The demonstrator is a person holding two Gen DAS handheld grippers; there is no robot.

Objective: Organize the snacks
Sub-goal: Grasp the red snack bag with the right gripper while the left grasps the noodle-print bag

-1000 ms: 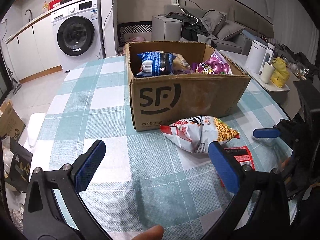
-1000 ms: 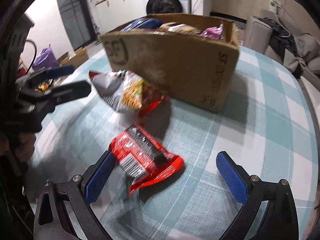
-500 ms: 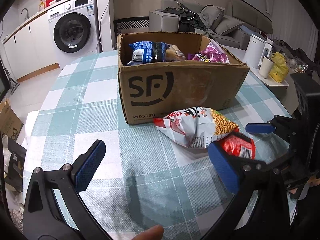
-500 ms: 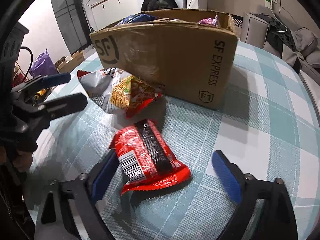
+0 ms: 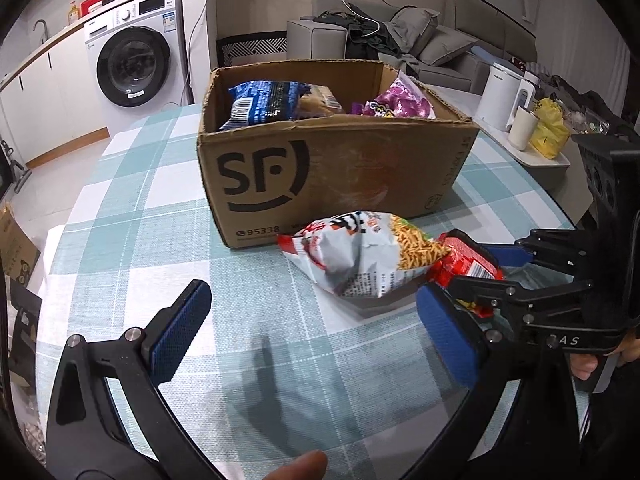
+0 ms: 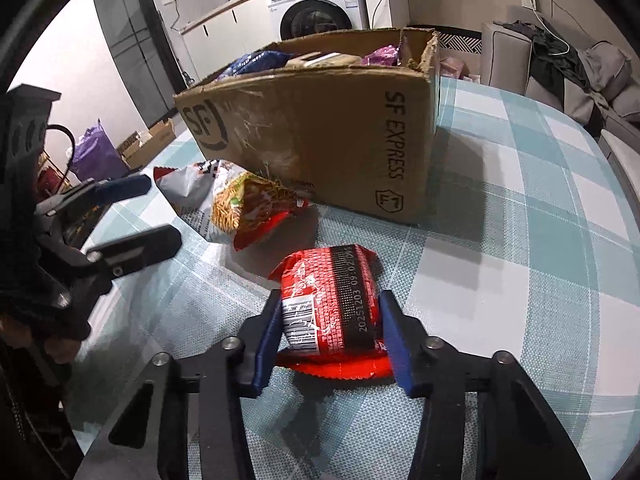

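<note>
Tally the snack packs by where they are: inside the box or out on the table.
In the cardboard box: 3 visible: blue pack, tan pack, purple pack
On the table: 2: noodle-snack bag, red pack
Total: 5

Red packet half hidden behind right gripper's fingers.

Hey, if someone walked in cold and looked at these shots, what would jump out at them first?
Probably the big open SF Express cardboard box in the middle of the checked table, with snack bags poking out of its top. In front of it lies a crumpled white and orange snack bag, and nearer still the right tongs are shut on a red packet. The left tongs stand open over bare cloth.
</note>
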